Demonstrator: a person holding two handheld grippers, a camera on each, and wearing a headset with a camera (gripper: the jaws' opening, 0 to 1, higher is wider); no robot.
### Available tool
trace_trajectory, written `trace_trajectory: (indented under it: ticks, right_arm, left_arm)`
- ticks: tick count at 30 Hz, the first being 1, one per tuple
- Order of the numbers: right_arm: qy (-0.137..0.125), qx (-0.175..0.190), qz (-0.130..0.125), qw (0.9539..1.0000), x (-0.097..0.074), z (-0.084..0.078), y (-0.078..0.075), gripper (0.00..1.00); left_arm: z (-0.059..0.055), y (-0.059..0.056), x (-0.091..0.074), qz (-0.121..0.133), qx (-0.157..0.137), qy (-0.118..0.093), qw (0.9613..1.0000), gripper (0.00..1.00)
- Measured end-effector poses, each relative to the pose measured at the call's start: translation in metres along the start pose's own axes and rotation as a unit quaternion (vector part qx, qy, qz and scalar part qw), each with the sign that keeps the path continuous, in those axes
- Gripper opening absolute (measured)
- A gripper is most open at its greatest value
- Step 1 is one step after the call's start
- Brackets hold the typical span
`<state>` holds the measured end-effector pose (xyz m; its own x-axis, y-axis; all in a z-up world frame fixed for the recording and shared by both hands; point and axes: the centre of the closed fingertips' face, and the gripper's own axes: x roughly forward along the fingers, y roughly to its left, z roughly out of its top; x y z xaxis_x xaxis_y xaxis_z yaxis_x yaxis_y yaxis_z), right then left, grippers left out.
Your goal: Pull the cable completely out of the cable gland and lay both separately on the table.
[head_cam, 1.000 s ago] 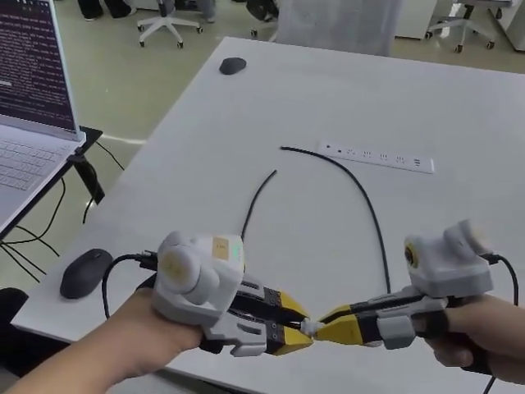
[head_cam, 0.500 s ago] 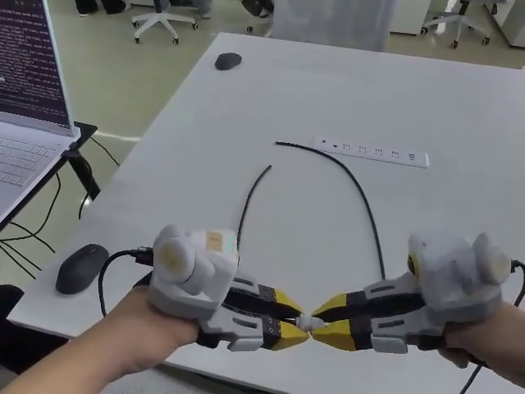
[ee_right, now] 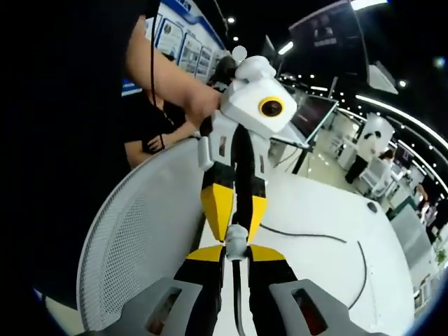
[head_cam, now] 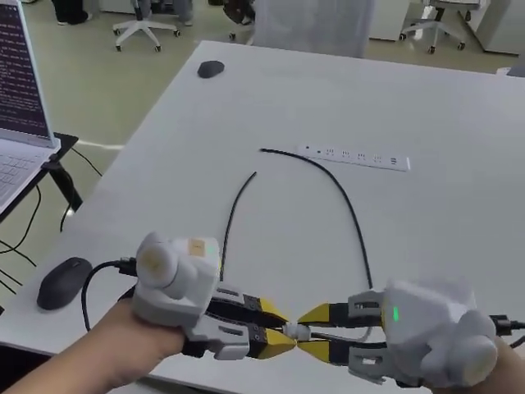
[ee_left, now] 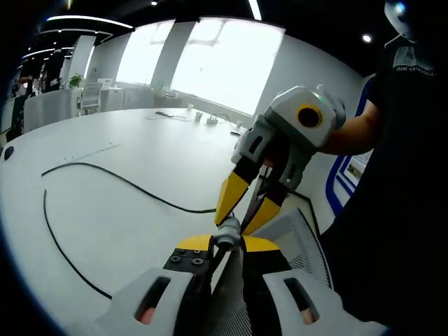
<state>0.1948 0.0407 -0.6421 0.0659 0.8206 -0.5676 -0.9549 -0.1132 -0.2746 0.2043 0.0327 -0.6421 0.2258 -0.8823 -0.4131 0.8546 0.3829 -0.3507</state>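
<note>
White table in an open office, swivel chair at 11 o'clock. Laptop at 9 o'clock, screen text illegible. Power strip mid-table. Gland at 6 o'clock, clamped in left gripper. Right gripper closed on cable, which trails toward 12.

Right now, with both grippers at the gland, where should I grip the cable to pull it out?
Take the cable on the short straight stretch just right of the cable gland, right gripper fingers closing across it, coming in along its run. The left gripper seems to pinch the gland opposite, so the pull goes straight out.
</note>
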Motion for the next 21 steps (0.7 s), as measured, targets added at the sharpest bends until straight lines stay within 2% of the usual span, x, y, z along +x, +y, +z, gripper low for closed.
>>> trace_trajectory:
  ticks: [1,4,11,16,21]
  right_arm:
    - [0.008,-0.012,-0.008,0.9999,0.0006,0.0003,0.0001,0.07]
    - [0.010,-0.015,-0.007,0.9998,0.0032,0.0002,0.0051,0.07]
    - [0.016,-0.021,-0.008,0.9996,0.0022,0.0005,0.0049,0.08]
    - [0.012,-0.003,-0.008,0.9999,-0.0003,0.0035,0.0040,0.08]
    - [0.018,0.013,-0.008,0.9997,0.0009,0.0030,0.0064,0.09]
  left_arm:
    - [-0.0002,0.0001,-0.0003,0.001,-0.001,0.000,1.0000,0.15]
    - [-0.0035,-0.0015,-0.0006,-0.001,0.003,0.006,1.0000,0.15]
    - [-0.0059,-0.0030,-0.0009,0.000,0.002,0.003,1.0000,0.15]
    - [-0.0027,-0.0056,-0.0034,0.001,0.006,-0.004,1.0000,0.15]
    - [-0.0043,-0.0082,-0.0039,0.004,0.017,-0.001,0.9999,0.15]
